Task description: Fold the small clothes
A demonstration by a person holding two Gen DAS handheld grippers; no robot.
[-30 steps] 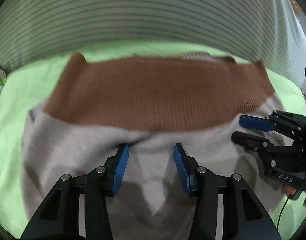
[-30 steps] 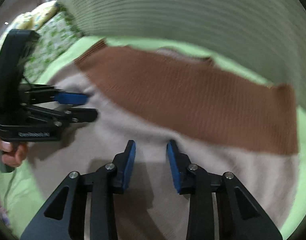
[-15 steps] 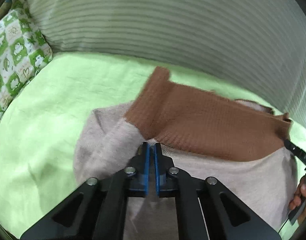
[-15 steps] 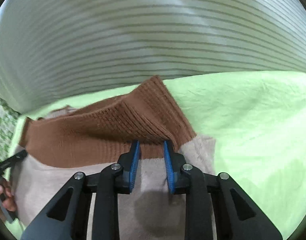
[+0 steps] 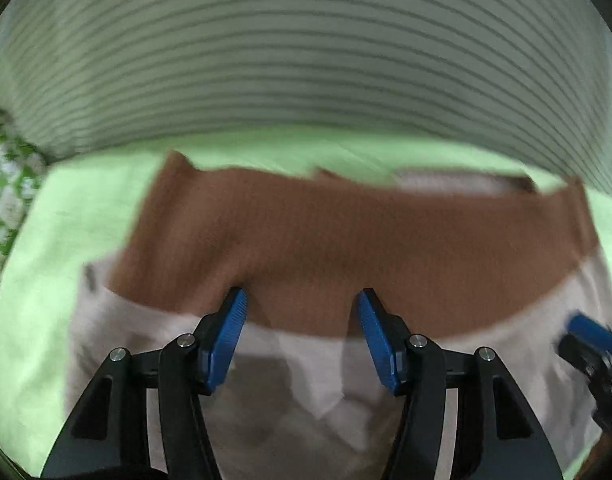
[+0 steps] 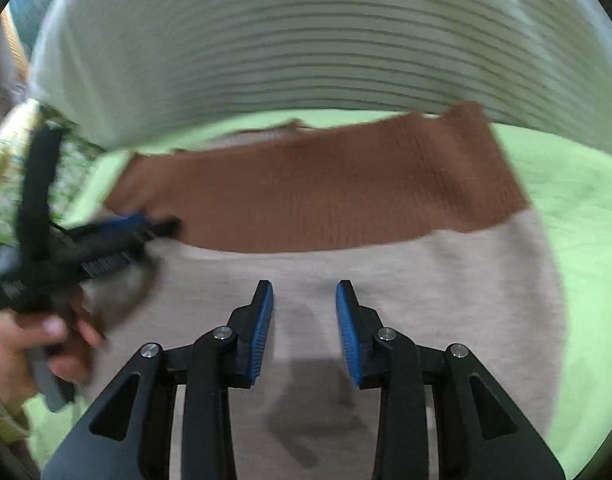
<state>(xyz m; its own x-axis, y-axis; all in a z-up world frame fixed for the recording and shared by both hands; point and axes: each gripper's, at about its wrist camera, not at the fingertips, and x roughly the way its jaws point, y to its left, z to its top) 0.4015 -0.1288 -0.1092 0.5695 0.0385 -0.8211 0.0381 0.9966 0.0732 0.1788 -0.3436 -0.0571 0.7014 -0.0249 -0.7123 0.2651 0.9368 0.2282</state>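
Green sheet; both tongs wide, empty.

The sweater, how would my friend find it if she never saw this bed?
Look at the bright green bedsheet in front of the big striped cushion. The sweater lies spread flat on it, just ahead of the open tongs. It is the only knitted thing there, with a brown band across its far part and pale beige nearer.

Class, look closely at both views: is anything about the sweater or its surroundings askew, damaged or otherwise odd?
Nothing looks damaged or spilled. The sweater lies flat on the green sheet, its brown band folded across the beige part. The band runs slightly slanted, and its far left corner pokes up. Both views are blurred, so fine detail cannot be judged.
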